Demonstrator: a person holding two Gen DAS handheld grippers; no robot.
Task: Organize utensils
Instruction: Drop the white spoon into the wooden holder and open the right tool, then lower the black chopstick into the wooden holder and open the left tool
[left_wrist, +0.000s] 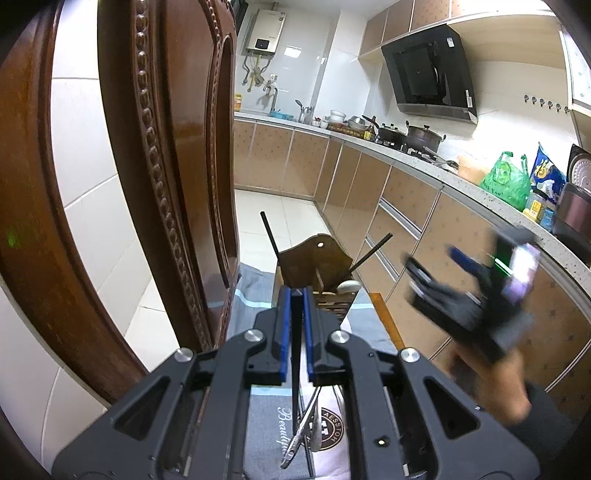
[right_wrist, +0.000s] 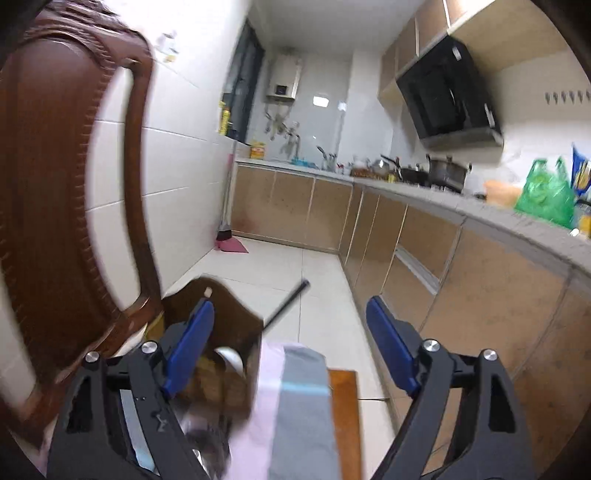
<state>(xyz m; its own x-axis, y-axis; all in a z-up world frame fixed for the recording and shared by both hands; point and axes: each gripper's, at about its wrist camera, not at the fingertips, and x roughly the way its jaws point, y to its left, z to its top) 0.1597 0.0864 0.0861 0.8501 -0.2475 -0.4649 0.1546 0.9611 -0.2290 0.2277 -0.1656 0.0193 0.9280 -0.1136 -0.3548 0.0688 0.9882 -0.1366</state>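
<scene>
Inside wooden holder (left_wrist: 314, 266): two chopsticks (left_wrist: 271, 236), white spoon (left_wrist: 349, 286), left claw (left_wrist: 296, 295) pinching chopstick (left_wrist: 296, 354), right claw (right_wrist: 291, 339) wide, empty

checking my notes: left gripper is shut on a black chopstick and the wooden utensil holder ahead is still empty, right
Not quite. The left gripper is shut on a black chopstick, but the wooden utensil holder is not empty: the left wrist view shows two black chopsticks and a white spoon already standing in it.
</scene>
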